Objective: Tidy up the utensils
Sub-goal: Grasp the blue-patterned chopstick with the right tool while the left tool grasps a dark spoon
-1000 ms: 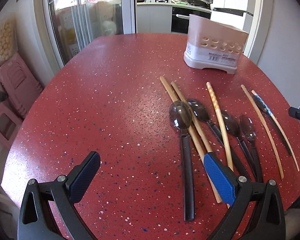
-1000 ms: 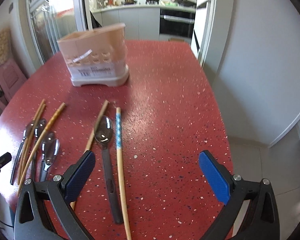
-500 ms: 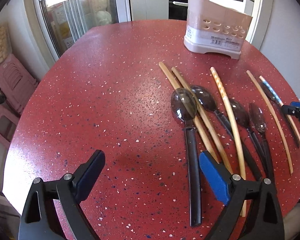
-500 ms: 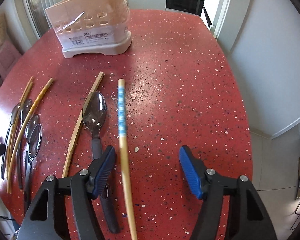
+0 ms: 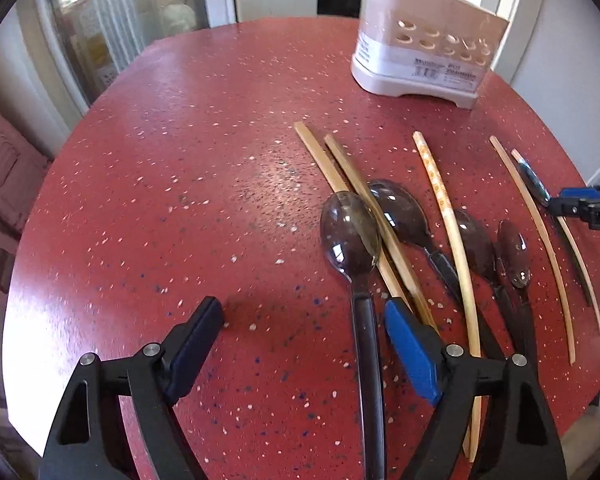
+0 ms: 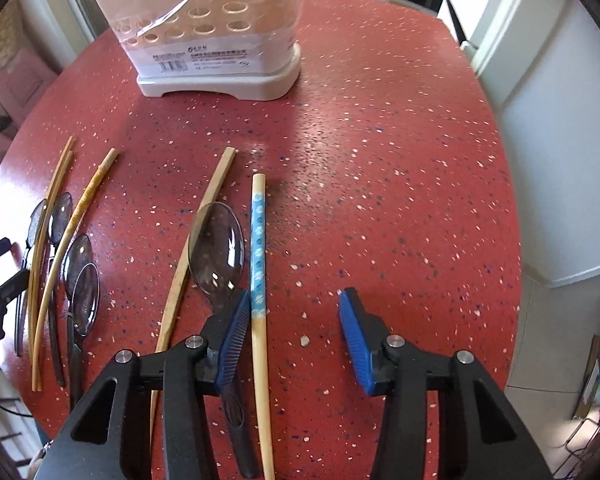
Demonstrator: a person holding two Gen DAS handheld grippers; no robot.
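Note:
Several dark plastic spoons and bamboo chopsticks lie in a row on the red speckled table point(image 5: 180, 200). My left gripper point(image 5: 304, 332) is open low over the table, with the leftmost spoon's point(image 5: 350, 232) handle between its fingers. My right gripper point(image 6: 294, 316) is open low over the blue-patterned chopstick point(image 6: 257, 240), which runs just inside its left finger; a clear dark spoon point(image 6: 216, 248) lies under that finger. The beige utensil holder point(image 5: 424, 52) stands upright at the far side and shows in the right wrist view point(image 6: 208, 36) too.
The table edge curves close on the right point(image 6: 512, 240), with white wall and floor beyond. Pink stools point(image 5: 4, 168) stand off the table's left side. Kitchen cabinets and an oven lie behind the holder.
Both grippers have moved forward and down toward the utensils. The right gripper's jaws have narrowed around the blue-patterned chopstick. The left gripper now straddles the leftmost spoon's handle.

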